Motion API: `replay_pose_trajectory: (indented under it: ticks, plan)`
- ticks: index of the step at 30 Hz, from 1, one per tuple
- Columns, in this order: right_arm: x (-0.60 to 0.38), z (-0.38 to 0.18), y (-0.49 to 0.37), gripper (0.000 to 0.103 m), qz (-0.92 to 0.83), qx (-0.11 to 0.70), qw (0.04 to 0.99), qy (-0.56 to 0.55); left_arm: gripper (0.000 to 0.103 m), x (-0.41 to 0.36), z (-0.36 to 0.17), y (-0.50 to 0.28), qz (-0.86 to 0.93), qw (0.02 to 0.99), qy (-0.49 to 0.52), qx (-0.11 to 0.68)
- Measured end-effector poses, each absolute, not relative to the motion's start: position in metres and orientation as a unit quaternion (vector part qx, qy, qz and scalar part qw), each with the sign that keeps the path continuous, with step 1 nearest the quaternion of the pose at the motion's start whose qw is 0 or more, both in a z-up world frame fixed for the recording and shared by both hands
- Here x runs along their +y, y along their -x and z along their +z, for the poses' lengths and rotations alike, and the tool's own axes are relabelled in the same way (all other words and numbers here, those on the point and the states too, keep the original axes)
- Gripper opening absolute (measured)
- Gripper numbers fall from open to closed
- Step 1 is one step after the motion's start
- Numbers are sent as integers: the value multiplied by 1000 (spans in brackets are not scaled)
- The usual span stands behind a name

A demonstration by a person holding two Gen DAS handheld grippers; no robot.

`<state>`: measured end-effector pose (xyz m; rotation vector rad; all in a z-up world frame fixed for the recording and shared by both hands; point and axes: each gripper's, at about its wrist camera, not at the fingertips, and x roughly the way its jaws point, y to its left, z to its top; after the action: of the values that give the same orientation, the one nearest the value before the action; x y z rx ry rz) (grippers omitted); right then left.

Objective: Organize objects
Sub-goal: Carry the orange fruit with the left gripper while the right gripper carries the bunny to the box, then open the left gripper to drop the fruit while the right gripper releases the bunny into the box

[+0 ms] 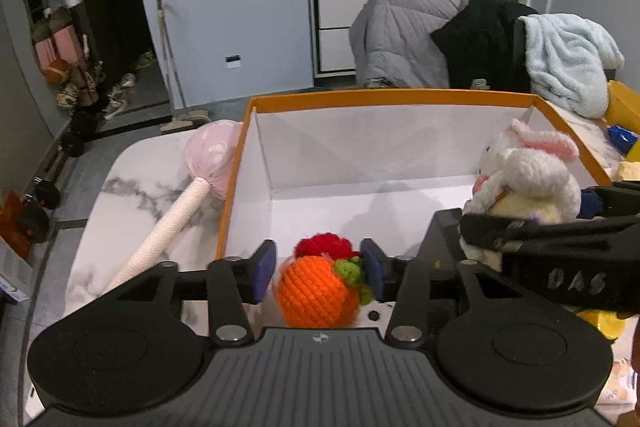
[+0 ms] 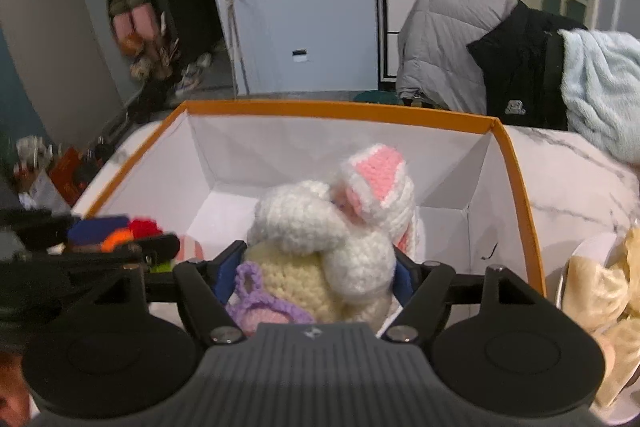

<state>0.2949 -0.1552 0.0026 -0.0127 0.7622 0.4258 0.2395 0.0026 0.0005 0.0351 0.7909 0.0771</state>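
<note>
Writing: "DAS" in pale letters on the black arm of the right gripper, right edge of left wrist view; no other text readable.
Box (image 1: 400,95): orange rim, white inside, on marble desk (image 1: 132,187), fills mid frame in both views. Inner floor mostly bare.
In box, left side: crochet orange ball (image 1: 318,293) w/ green leaf + red tuft, low centre of left wrist view, over the near edge of the box floor.
In box, right side: white crochet bunny (image 2: 320,227), pink-lined ears, cream body, lilac bit at lower left, centre of right wrist view.
Left gripper (image 1: 318,269): blue pads spread, ball sits btwn them; right pad at the leaf, left pad shows a slim gap. Not pinching.
Right gripper (image 2: 316,275): blue pads either side of bunny's body, pressed on it, pinching bunny.
Outside box: pink cloth-headed stick w/ white handle (image 1: 180,203) on desk, left of box, head touching box wall.
Bkgd: grey jacket, black garment, pale blue blanket (image 1: 568,63) behind box, upper right.
</note>
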Motion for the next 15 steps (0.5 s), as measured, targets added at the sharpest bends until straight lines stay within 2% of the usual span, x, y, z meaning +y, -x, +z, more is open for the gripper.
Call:
replay_pose_trajectory:
  ticks: [3,9,10,11,15]
  plan:
    - [-160,10,-295,74,196,352,915,-15,73,4,4,-237,37,929,-11,368]
    - [-167,23,-291,74,163,313,935,-35,74,5,10,-236,35,933,-10,357]
    - [-168,24,-291,68,159,312,936,-32,74,5,10,-235,34,934,-9,355]
    - [-168,25,-293,58,160,313,936,-29,74,5,11,-234,32,935,-9,353]
    - [-162,21,-294,42,171,332,928,-3,75,3,10,-233,29,935,-12,354]
